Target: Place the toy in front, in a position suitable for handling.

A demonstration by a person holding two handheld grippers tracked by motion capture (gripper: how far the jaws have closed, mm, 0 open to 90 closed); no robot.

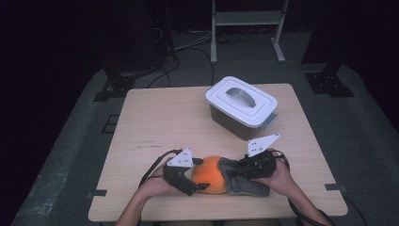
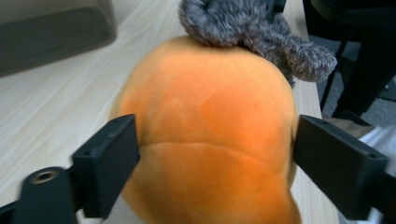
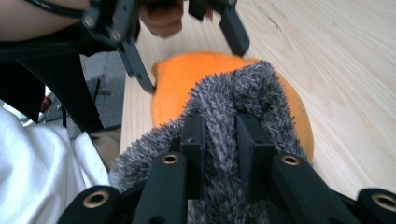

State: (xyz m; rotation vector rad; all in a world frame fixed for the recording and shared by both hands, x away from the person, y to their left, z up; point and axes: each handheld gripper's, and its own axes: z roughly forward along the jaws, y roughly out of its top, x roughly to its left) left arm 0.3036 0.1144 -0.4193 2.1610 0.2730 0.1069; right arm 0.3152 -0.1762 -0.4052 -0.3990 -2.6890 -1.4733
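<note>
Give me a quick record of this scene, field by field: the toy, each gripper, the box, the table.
toy: orange plush with grey fuzzy part, at table's near edge
left gripper: jaws on either side of orange plush
right gripper: jaws pinching grey fuzzy part
box: white lid on, far right of table
table: light wood

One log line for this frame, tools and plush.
left tool: open around orange plush | right tool: shut on grey fuzzy part | lidded bin: closed, behind

On the table (image 1: 155,122), the lidded box (image 1: 241,106) sits toward one o'clock. The plush toy (image 1: 211,175) lies near the six o'clock edge, left gripper (image 1: 200,174) at its nine o'clock side, right gripper (image 1: 234,170) at three.
</note>
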